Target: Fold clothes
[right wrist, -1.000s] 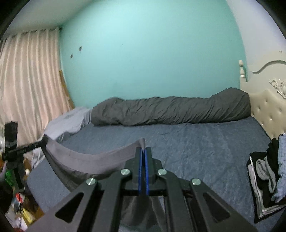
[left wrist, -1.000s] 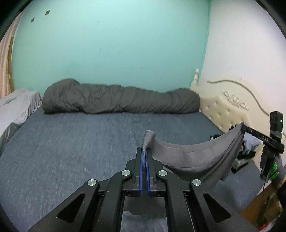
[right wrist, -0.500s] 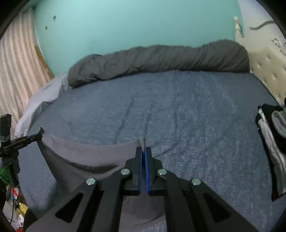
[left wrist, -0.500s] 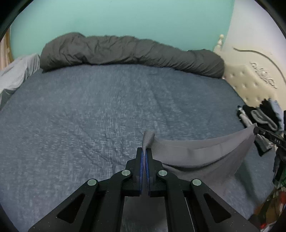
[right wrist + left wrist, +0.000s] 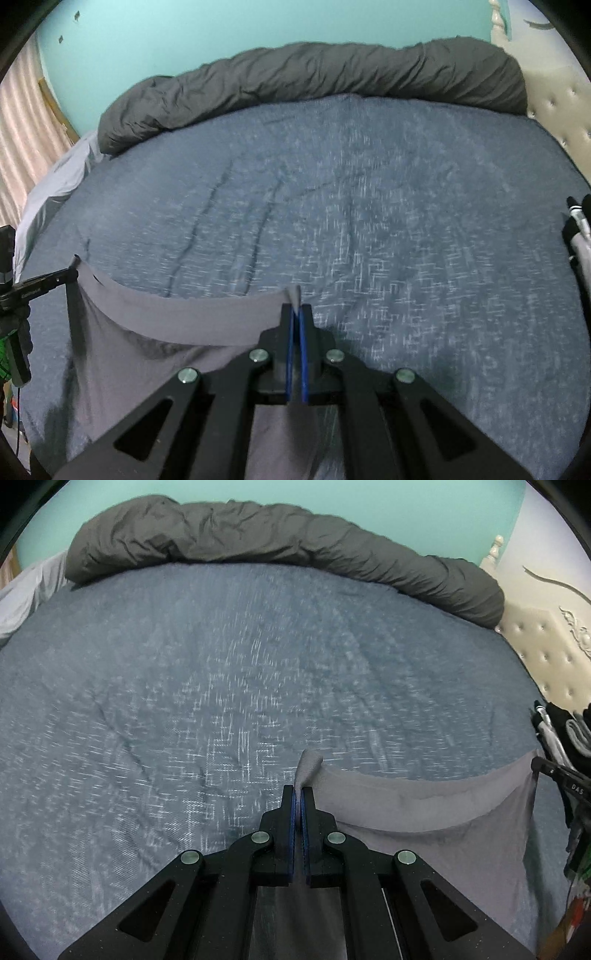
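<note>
A grey garment (image 5: 424, 812) hangs stretched between my two grippers above the near part of the blue bed (image 5: 221, 683). My left gripper (image 5: 298, 794) is shut on its left top corner, and the cloth sags away to the right. My right gripper (image 5: 295, 310) is shut on the other top corner; the grey garment (image 5: 166, 325) runs to the left. Each gripper shows at the edge of the other view: the right one in the left wrist view (image 5: 539, 764), the left one in the right wrist view (image 5: 70, 275). The lower part of the garment hangs below the jaws.
A rolled dark grey duvet (image 5: 277, 542) lies along the far side of the bed, against the teal wall. A pile of black and white clothes (image 5: 561, 731) sits at the right edge by the cream headboard (image 5: 546, 657). A light grey sheet (image 5: 55, 184) and curtain lie at left.
Both grippers have tilted down and moved forward over the bed, carrying the garment lower. The wall has mostly left the views. Both stay shut on the cloth.
</note>
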{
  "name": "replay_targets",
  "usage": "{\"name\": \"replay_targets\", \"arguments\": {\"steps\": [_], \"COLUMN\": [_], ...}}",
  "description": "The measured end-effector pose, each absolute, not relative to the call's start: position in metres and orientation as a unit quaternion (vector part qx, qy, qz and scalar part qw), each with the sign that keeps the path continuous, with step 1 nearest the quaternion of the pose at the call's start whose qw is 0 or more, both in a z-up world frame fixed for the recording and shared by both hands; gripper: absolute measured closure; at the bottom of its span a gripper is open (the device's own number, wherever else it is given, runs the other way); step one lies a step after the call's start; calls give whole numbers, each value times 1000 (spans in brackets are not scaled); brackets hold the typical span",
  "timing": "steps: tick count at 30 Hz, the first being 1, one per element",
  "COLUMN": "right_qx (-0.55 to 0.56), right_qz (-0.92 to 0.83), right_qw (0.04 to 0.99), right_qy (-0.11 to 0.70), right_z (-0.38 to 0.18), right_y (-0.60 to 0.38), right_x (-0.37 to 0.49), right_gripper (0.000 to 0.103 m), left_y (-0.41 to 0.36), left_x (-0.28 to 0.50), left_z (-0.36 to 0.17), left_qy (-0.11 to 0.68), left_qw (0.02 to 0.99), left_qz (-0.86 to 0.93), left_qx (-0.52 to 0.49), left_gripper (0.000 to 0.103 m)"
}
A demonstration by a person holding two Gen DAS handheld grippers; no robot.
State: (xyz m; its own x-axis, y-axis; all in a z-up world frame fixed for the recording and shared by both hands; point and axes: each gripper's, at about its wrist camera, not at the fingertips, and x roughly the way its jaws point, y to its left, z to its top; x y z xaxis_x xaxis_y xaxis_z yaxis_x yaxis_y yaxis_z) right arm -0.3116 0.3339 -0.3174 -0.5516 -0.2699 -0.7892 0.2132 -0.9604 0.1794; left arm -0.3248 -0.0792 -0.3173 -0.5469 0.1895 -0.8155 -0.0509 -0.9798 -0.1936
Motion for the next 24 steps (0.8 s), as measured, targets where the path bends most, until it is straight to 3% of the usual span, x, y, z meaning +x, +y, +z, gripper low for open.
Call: {"name": "replay_targets", "arguments": {"steps": [13,16,19,24], "right_qx": [509,504,495,499], "right_qz": [-850,-851,-853,-850], "right_qw": [126,129,128,135], "right_qy": [-56,-76,-104,-103], "right_z": [-384,-388,-387,-390], "right_y": [336,344,354,354], "right_x": [-352,-351,-348,-345], "right_gripper": [100,95,83,82], "left_y": [-82,-84,-85,-78], "left_x": [-347,-344,-342,-341], "left_z": [-374,-371,-369,-373], "left_qy": [-94,-92,-87,-64], "left_qw": [50,53,61,69], "left_qz": [863,867,867,866], "left_qx": [-494,-487,-487,-491], "left_gripper": [96,93,93,93]}}
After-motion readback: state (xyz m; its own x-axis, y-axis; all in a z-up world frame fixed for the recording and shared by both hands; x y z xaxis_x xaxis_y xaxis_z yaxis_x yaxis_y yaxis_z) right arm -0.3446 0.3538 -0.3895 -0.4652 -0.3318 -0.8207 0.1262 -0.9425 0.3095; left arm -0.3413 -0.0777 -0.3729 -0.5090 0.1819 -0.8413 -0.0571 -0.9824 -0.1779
